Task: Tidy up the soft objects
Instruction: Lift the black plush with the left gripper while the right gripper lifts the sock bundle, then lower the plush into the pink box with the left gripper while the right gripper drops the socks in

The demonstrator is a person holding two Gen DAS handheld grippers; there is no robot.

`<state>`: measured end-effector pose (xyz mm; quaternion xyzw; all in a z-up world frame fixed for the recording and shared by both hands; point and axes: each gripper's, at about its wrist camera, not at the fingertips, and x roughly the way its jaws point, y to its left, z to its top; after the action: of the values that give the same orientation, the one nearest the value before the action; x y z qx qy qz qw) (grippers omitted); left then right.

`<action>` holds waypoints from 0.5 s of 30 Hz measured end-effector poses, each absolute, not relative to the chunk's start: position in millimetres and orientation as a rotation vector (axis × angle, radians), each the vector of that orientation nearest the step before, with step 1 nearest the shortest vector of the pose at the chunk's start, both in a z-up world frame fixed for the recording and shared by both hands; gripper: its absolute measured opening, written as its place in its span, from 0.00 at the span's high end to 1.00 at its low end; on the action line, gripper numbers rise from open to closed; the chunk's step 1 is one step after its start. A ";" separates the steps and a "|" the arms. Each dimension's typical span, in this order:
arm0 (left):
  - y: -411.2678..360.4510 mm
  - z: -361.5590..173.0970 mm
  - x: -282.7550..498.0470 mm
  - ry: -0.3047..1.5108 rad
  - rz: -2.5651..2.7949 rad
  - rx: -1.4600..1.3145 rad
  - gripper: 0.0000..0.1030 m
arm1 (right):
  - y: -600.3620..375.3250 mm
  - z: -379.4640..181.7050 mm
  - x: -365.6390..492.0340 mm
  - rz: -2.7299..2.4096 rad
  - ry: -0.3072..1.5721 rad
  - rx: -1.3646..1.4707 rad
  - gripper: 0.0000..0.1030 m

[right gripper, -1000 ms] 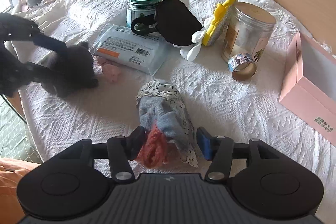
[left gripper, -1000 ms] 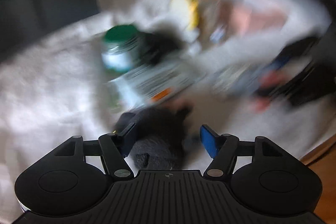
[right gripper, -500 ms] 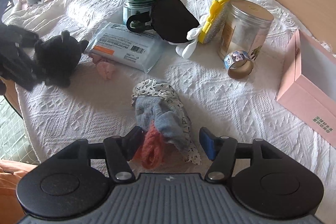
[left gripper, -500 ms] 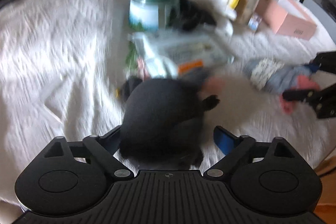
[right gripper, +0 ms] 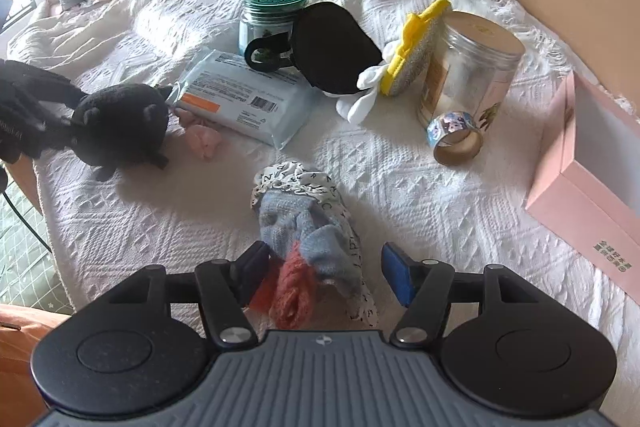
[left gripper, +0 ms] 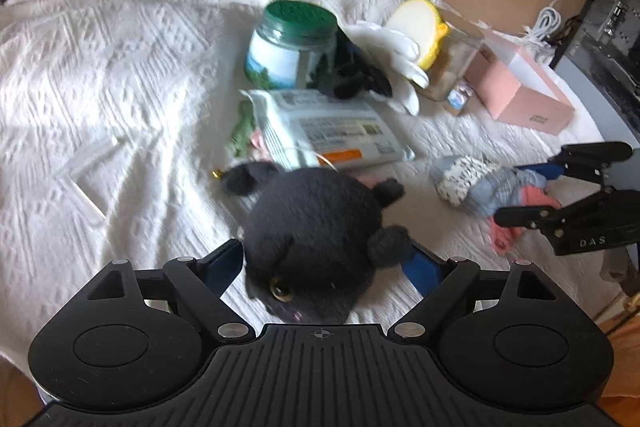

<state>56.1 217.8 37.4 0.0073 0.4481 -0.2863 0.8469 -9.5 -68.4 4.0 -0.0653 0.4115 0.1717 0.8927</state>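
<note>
My left gripper [left gripper: 326, 263] has swung and opened wide since before, so the round black plush cat toy [left gripper: 316, 243] now lies loose between its fingers on the white knitted blanket [right gripper: 420, 195]. My right gripper [right gripper: 324, 269] sits half open around the bundle of grey, spotted and orange socks [right gripper: 308, 227], not squeezing it.

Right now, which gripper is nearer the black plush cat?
Left. The left gripper has the black plush cat between its open fingers; the right gripper sits apart, straddling the sock bundle.

black plush cat [left gripper: 316, 227], pink box [right gripper: 584, 179], green-lidded jar [right gripper: 276, 19]
</note>
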 end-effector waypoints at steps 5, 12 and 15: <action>209.2 28.9 58.9 0.931 -0.540 -0.050 0.13 | -67.6 -1.7 -1.8 0.365 0.856 -0.135 0.39; 194.9 54.2 53.7 0.904 -0.547 -0.019 0.28 | -82.1 6.6 -6.7 0.402 0.852 -0.096 0.79; 171.4 65.5 45.8 0.928 -0.633 -0.006 0.29 | -106.4 20.6 -20.0 0.378 0.829 -0.057 0.79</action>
<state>45.8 171.4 65.5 -0.0028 0.4398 -0.3000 0.8465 -20.0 -106.4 20.6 -0.0276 0.4005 0.1824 0.8975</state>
